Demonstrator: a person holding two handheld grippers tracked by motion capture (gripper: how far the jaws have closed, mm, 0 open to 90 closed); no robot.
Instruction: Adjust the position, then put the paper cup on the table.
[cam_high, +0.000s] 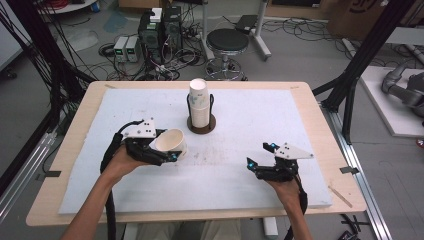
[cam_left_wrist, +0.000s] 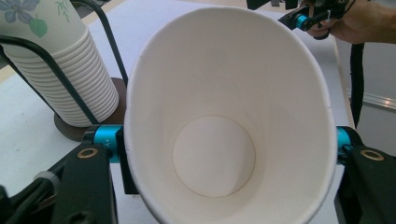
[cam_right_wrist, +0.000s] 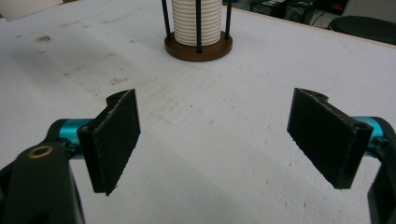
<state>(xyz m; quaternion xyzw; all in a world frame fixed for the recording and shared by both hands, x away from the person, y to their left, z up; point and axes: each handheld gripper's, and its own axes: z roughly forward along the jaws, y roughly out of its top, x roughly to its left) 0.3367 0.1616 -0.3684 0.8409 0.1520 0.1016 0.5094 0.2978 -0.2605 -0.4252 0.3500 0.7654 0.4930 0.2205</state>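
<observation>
- We are gripping the paper cup (cam_left_wrist: 224, 135) in the left tool (cam_high: 161, 150), its mouth facing the camera, pads pressing both sides of the thin white wall, above the table (cam_high: 240, 175) just in front of the cup stack (cam_high: 200, 106).
- We are judging the squeeze should stay light: the rim is already looking oval, and thin paper creases easily.
- The right tool (cam_right_wrist: 219, 140) is hanging open and empty over the table, its jaws wide apart, its pads (cam_right_wrist: 116, 137) black and ribbed.
- The stack is sitting nested and ridged in a dark wire holder (cam_right_wrist: 198, 46) on a round brown base; the table cover is matte, white and scuffed.
</observation>
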